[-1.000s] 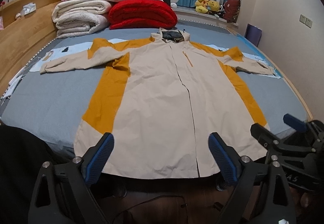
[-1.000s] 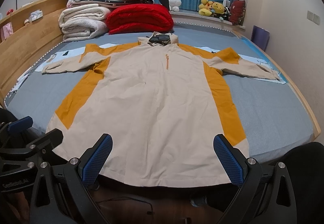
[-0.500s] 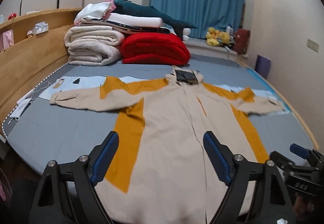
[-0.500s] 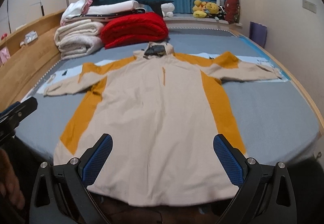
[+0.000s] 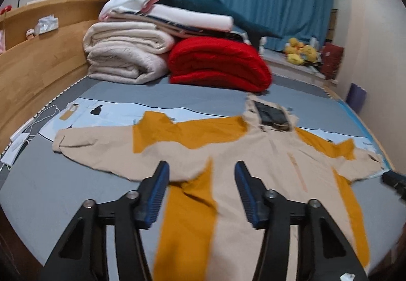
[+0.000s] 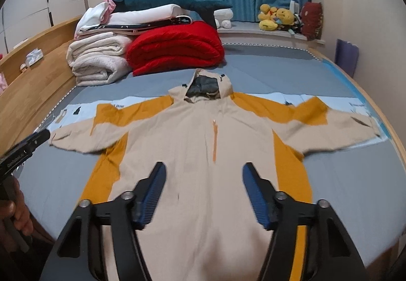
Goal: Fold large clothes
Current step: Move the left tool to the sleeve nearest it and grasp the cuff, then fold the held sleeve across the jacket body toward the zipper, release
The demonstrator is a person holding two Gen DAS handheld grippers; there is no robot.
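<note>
Both tools have moved forward over the bed [image 6: 342, 179] since a second ago: the jacket's hem, which lay just ahead of the fingers then, has dropped out of the bottom of both frames, and the chest and sleeves now fill the middle. That suggests the folding has not begun and the hands are heading for the sleeves or shoulders. The jacket [image 6: 192, 154], cream with orange panels, lies flat and face up in the centre of the frame, arms spread wide, hood towards the stacked blankets [image 6: 101, 62] and red quilt [image 6: 175, 50] at the top. The left tool [image 5: 200, 189] stands wide open, gripping nothing, over the orange side panel below the armpit; the right tool [image 6: 203, 189] is equally wide open and empty over the chest, beneath the orange zip. The left view alone shows the white cable [image 5: 30, 126] at the left edge; the right view alone shows the full hood opening and both cuffs.
</note>
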